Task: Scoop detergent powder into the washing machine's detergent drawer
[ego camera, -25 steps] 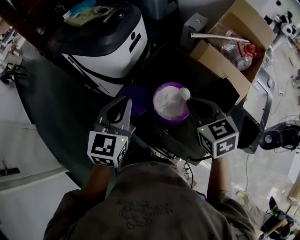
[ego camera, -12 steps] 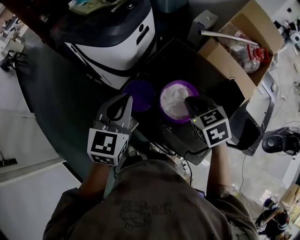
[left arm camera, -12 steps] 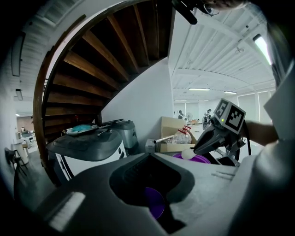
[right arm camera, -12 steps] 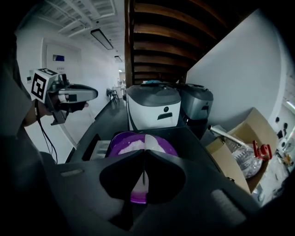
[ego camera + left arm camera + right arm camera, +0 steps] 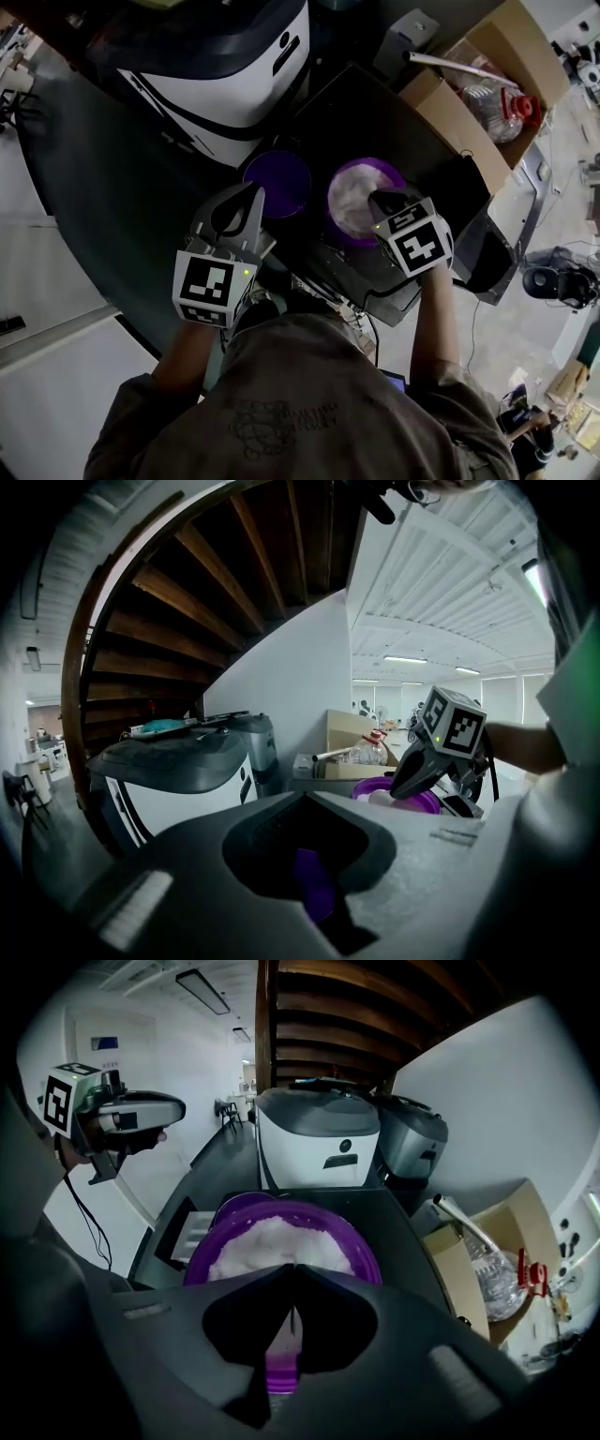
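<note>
A purple tub (image 5: pixel 361 192) of white detergent powder (image 5: pixel 272 1241) stands on a black surface in front of the washing machine (image 5: pixel 234 66). My right gripper (image 5: pixel 382 202) is over the tub's right rim, shut on a scoop's pale purple handle (image 5: pixel 281 1358). The scoop's bowl is hidden behind the jaws, down at the powder. To the tub's left my left gripper (image 5: pixel 253 195) is shut on the rim of a round purple lid (image 5: pixel 279 182). The same lid (image 5: pixel 314 892) shows between the jaws in the left gripper view.
A second dark grey machine (image 5: pixel 412 1138) stands beside the white one. An open cardboard box (image 5: pixel 441 103) holding a plastic bottle (image 5: pixel 492 108) sits at the right. A pale slotted tray (image 5: pixel 192 1227) lies left of the tub. The black surface (image 5: pixel 375 112) drops off at the right.
The scoop, heaped with powder above the tub's right rim a second ago, has gone down into the tub as my right gripper moved over it. My left gripper has held still with the lid.
</note>
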Demonstrator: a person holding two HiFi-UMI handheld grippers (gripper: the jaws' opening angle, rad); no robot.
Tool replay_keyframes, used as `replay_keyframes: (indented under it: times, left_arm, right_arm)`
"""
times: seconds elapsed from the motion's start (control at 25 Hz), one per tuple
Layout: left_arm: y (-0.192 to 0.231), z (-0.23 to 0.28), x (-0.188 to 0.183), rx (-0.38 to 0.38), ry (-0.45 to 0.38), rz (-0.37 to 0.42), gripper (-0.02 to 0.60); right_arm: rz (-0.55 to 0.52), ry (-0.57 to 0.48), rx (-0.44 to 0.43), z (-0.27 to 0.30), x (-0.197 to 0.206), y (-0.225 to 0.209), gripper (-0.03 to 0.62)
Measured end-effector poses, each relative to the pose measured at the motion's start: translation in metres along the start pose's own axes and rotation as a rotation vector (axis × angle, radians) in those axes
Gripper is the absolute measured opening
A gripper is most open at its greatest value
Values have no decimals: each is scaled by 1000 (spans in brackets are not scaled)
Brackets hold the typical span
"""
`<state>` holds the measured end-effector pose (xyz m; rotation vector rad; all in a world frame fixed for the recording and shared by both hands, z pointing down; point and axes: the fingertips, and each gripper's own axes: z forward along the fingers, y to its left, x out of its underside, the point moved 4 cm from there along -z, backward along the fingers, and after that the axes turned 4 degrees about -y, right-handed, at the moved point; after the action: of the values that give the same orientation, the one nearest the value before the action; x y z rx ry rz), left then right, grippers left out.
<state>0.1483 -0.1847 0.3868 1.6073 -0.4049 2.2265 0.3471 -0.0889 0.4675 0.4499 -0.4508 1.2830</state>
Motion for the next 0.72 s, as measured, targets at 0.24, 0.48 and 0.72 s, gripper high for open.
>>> replay_keyframes:
  times: [0.24, 0.48, 0.72]
  left_arm:
    - [6, 9, 12, 24, 19, -7, 0]
    - [6, 13, 18, 56, 35, -19, 0]
    - [9, 13, 21, 67, 37, -22, 0]
  right_arm:
    - [-7, 74, -14, 14, -4, 1, 35]
    - [2, 121, -80, 24, -7, 10, 35]
    - [29, 128, -165, 27, -9, 20, 35]
